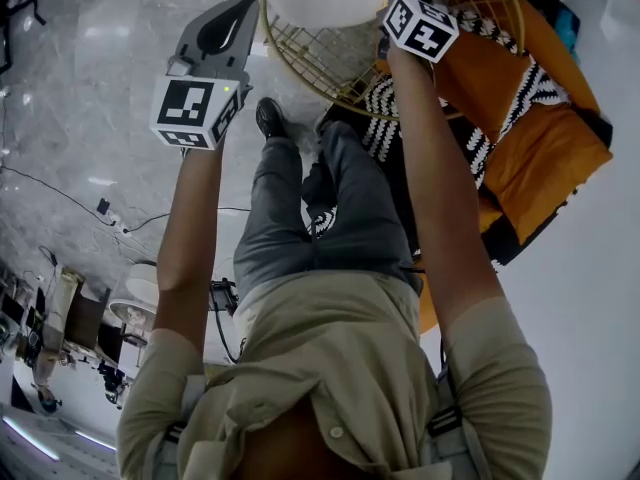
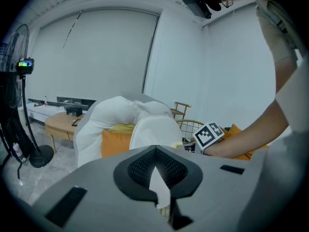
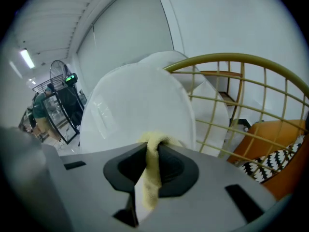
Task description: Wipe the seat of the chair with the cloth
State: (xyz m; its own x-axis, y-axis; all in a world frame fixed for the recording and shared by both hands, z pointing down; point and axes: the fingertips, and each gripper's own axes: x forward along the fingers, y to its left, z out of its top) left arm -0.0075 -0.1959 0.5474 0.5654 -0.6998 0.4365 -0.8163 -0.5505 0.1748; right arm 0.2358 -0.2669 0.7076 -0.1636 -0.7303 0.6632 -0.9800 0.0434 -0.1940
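Grey marbled floor (image 1: 90,98) underfoot, white walls around. The left gripper (image 2: 157,180) is held up, its fingers together on nothing. The right gripper (image 3: 149,166) has its fingers clamped on the one cloth (image 3: 150,178) — pale yellow, fuzzy, bunched into a strip that pokes out over the fingertips, just before the smooth white seat (image 3: 135,105); whether it touches cannot be told. One chair (image 3: 231,57) with a gold wire back stands there, with an orange cushion (image 1: 545,158) and a black-and-white throw (image 1: 530,83) beside it. Farther off — one standing fan (image 2: 19,81), one low wooden desk (image 2: 58,122), one wide blind-covered window (image 2: 96,52).
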